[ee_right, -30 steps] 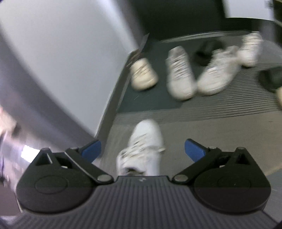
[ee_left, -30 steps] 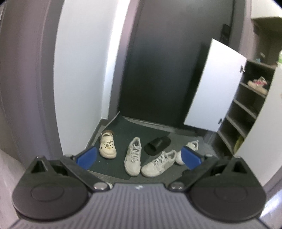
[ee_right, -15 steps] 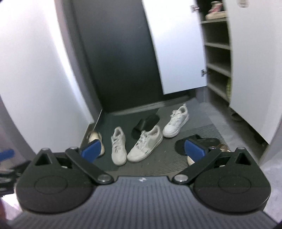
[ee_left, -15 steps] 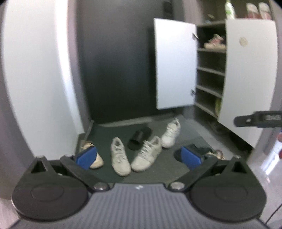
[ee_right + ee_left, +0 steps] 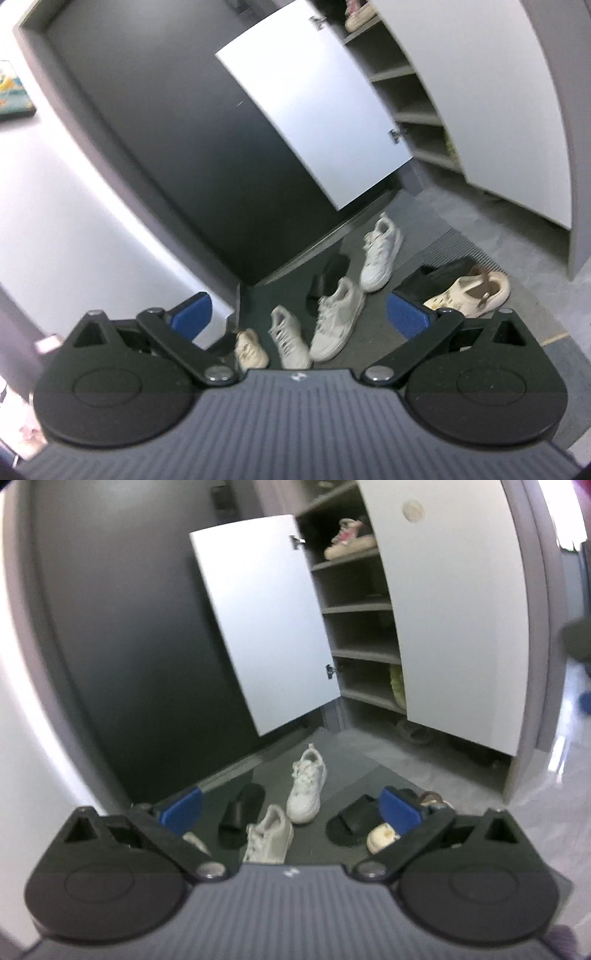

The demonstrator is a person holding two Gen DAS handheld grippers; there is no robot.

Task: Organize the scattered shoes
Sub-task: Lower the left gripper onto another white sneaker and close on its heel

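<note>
Left gripper (image 5: pixel 291 808) and right gripper (image 5: pixel 299 314), both spread wide and empty, above scattered white sneakers (image 5: pixel 338 319), black slides (image 5: pixel 240 814) and cream clogs (image 5: pixel 469 293) on the entry mat (image 5: pixel 369 354) beside the open-doored shoe cabinet (image 5: pixel 360 638).

Left gripper (image 5: pixel 291 806): held raised and level, blue-padded jaws spread wide, nothing between them.
Right gripper (image 5: pixel 301 314): raised too, tilted slightly to the left, jaws spread equally wide, empty.
</note>
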